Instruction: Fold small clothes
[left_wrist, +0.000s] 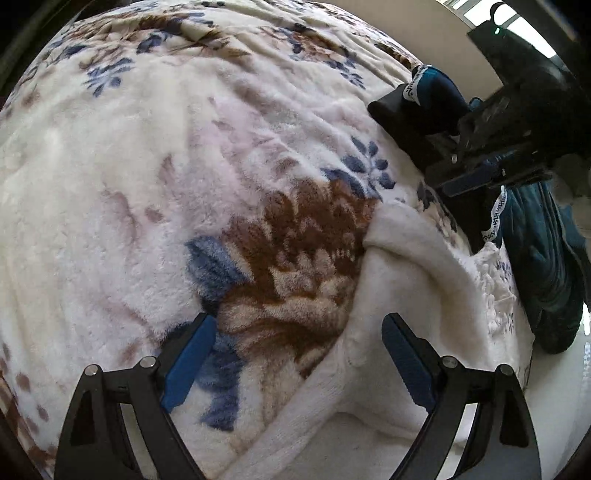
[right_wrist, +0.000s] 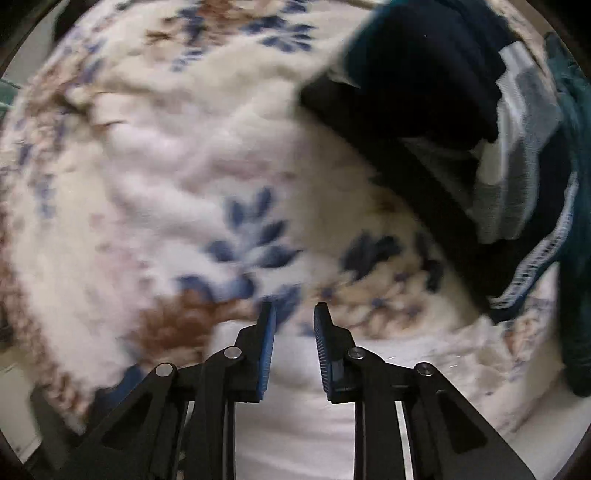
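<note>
Floral fleece blanket (left_wrist: 166, 177) covers the bed. Left gripper (left_wrist: 299, 354) hovers low over it, jaws spread wide and empty, a white cloth (left_wrist: 399, 280) just beneath. Right gripper (right_wrist: 294, 350), jaws parted narrowly and holding nothing, hangs above the blanket; the dark teal garment (right_wrist: 424, 66) drapes well beyond, upper right.

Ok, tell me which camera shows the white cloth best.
Left wrist: the white cloth is sharp there, its folded edge lying on the flowered blanket. The right wrist view shows only a blurred plain white patch of it at the bottom.
</note>
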